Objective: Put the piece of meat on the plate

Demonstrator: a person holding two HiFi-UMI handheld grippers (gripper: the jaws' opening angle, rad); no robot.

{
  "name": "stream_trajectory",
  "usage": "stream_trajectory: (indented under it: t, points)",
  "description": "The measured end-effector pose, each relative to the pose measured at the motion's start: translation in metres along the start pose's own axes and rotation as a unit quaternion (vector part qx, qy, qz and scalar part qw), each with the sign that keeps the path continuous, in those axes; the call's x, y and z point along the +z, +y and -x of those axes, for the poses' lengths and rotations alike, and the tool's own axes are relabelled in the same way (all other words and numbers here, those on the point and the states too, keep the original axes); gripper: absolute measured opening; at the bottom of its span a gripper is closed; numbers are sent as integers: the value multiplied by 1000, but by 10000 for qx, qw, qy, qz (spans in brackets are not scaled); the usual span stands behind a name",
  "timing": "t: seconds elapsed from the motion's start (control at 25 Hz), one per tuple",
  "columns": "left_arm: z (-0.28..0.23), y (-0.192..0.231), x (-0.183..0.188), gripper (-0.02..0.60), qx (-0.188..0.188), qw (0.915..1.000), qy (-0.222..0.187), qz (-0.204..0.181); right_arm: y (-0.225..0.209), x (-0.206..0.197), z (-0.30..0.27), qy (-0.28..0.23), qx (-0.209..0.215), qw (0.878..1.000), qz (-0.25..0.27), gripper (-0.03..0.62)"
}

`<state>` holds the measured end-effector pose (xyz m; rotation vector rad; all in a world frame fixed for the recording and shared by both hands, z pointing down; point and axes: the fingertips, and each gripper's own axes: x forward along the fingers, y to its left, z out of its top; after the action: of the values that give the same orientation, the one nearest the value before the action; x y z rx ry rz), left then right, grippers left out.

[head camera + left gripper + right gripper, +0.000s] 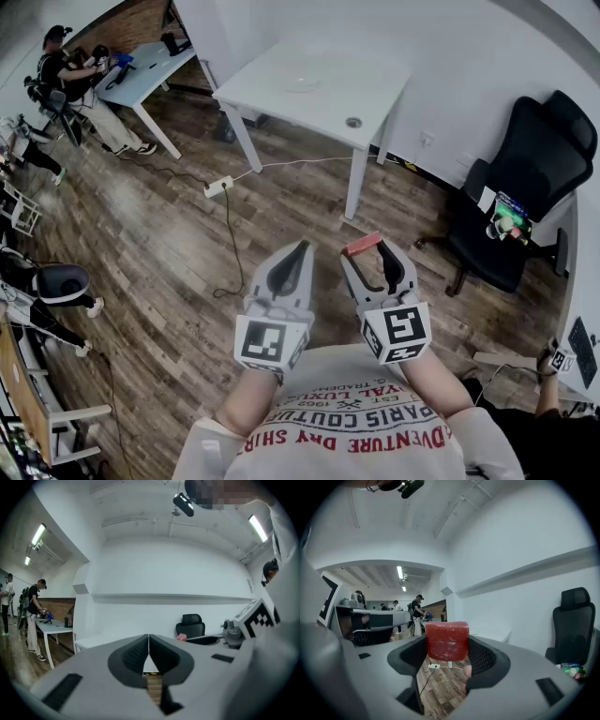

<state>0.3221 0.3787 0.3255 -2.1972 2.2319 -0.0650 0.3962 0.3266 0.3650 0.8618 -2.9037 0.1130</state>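
The piece of meat (447, 641) is deep red with pale flecks. Both the right gripper (367, 251) and left gripper (300, 248) are grey with black ribbed pads (483, 656), and their marker cubes (264, 339) carry black-and-white squares. The table (262, 84) at twelve o'clock is white and the chair (511, 178) at three black — the floor (159, 234) is brown planks.

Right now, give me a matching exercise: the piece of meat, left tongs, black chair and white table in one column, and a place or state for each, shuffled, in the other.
Column one:
1. piece of meat
2. left tongs
3. black chair
4. white table

Column two:
A. shut, nothing between them
B. far right of the head view, by the wall
C. gripped in the right tongs
D. ahead, across the wood floor

Pairs: 1-C, 2-A, 3-B, 4-D.
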Motion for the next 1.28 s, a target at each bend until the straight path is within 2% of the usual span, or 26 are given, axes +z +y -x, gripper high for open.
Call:
stream_trajectory:
  t: [0.12,0.32,0.76,1.04,1.28]
  points:
    - [-2,-1,-4,8,-64,10000,65,-28,1,0,-2,15,14,10000,15,278]
    - [0,8,-3,8,77,10000,-20,35,2,-1,-4,82,47,10000,8,278]
    - [-4,29,-19,8,290,9990,134,306,3,4,-17,39,210,9998,-24,278]
    - [-18,76,-28,8,270,9988,130,378,12,-5,-63,323,118,9994,-96,278]
    - [-45,153,-22,8,267,9988,6,402,29,10,-128,362,33,9993,75,278]
